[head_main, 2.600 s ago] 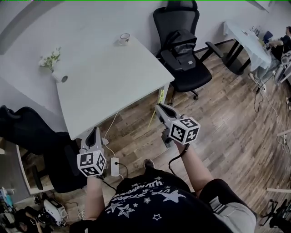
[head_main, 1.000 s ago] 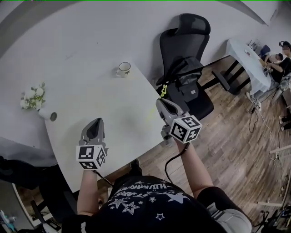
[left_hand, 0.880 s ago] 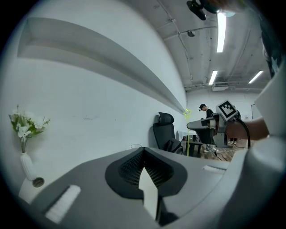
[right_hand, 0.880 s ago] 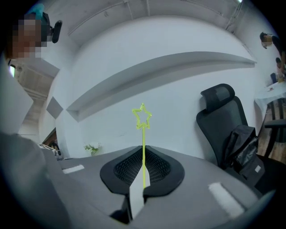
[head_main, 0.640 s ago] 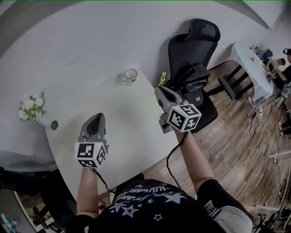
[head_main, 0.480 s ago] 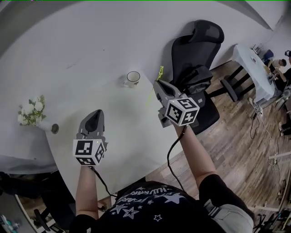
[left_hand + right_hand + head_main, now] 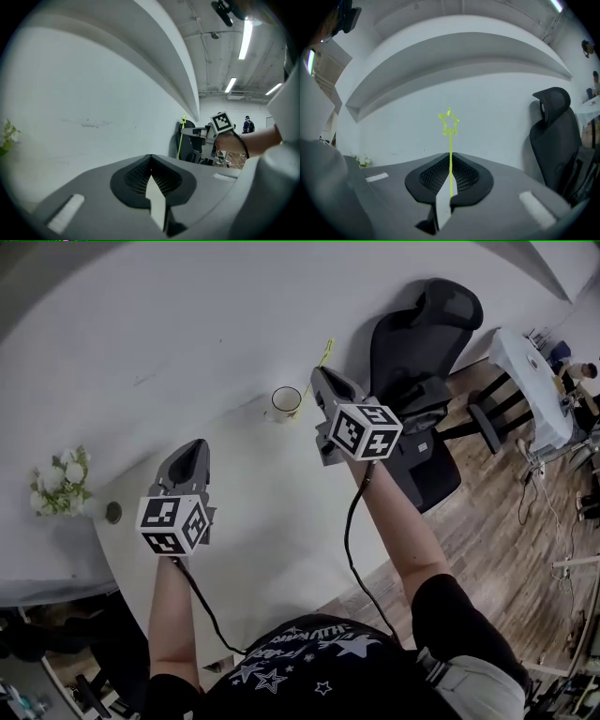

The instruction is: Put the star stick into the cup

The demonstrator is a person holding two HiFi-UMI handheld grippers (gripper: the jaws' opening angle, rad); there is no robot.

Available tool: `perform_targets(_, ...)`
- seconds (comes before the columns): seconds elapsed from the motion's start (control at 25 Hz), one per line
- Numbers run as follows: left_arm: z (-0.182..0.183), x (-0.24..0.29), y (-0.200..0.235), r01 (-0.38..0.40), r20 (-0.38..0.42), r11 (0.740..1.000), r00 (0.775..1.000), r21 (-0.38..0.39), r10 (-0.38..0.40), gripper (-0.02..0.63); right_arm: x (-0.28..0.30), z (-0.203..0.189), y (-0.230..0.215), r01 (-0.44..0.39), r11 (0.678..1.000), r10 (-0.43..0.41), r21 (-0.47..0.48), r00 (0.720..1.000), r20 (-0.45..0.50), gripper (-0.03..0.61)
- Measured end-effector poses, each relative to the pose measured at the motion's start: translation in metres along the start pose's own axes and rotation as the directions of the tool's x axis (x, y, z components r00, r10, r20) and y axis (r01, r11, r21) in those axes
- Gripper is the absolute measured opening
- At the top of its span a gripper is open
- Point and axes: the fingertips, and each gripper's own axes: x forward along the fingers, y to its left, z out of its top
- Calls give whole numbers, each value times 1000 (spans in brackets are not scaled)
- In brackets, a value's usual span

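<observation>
Head view: right gripper [image 7: 319, 375] clamps star stick [image 7: 324, 351], seemingly near cup [image 7: 285, 403].

Star stick [image 7: 450, 150] plastic – cup [image 7: 282, 412] glossy – table [image 7: 262, 512] matt.

Bright, even indoor light came from ceiling strip lights [image 7: 245, 39], which glared white in the left gripper view. Shadows were soft. Fisheye distortion bent the wall [image 7: 187, 315] into curves, and both gripper views darkened to black at their corners.
</observation>
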Motion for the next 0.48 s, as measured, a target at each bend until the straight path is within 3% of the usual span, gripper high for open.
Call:
perform_targets(0.24,-22,15,10,11,-46,999,999,-50,-13,3,32,-6,-27,95,995,-94,-22,995,39,34)
perform_targets(0.48,-42,29,11,35,-75,997,996,-70,-40,3,54,-45,-46,150,989,-150,-5,989,-10,34)
